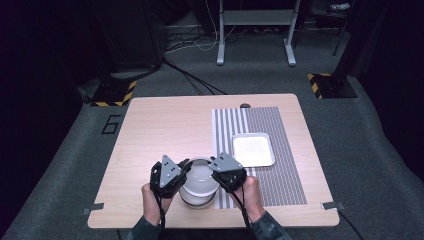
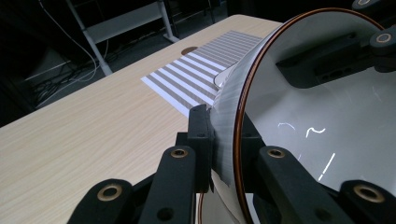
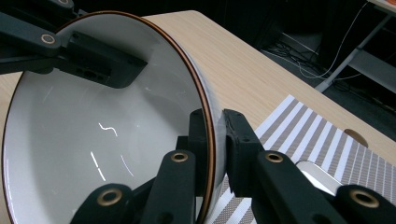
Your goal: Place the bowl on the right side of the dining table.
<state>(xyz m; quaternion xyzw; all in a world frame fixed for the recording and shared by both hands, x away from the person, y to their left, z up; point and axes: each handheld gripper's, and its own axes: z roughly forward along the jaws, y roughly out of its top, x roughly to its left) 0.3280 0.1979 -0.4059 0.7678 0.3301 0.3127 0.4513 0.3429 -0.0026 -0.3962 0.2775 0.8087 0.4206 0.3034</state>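
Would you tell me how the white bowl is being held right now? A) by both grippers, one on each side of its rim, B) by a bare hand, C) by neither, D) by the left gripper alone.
A: the left gripper and the right gripper each clamp the rim of the white bowl on opposite sides.

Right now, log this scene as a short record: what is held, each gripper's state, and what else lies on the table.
held item: white bowl with a brown rim
left gripper: shut on the bowl's rim, one jaw inside, one outside
right gripper: shut on the opposite rim
bowl place: near edge of the wooden table
striped mat: on the table's right half
white square tray: on the mat, empty
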